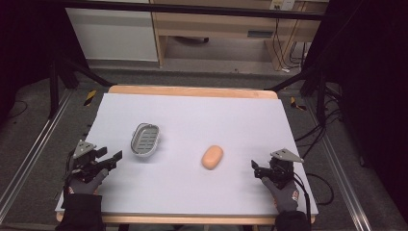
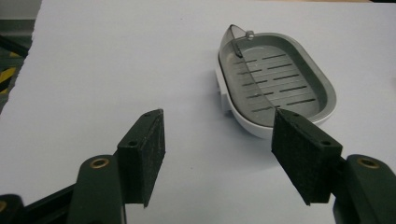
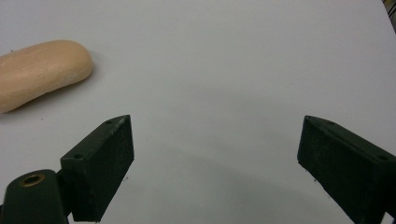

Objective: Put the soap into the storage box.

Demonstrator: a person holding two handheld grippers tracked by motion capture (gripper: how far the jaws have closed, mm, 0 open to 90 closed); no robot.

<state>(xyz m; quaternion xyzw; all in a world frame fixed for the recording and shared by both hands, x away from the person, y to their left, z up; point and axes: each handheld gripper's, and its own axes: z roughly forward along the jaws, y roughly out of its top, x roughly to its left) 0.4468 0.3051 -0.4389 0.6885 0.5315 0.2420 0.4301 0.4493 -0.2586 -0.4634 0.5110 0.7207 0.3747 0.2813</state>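
Both grippers gaping: soap [image 3: 39, 72] left of right gripper [image 3: 215, 163] fingers.

A table [image 1: 192, 192] covered by a white sheet, its wooden edge showing at the far and near sides, carries 2 items: a grey slotted soap dish [image 1: 145, 138] left of centre and, well apart to its right, a peach-coloured oval soap bar [image 1: 212, 157], lying flat.
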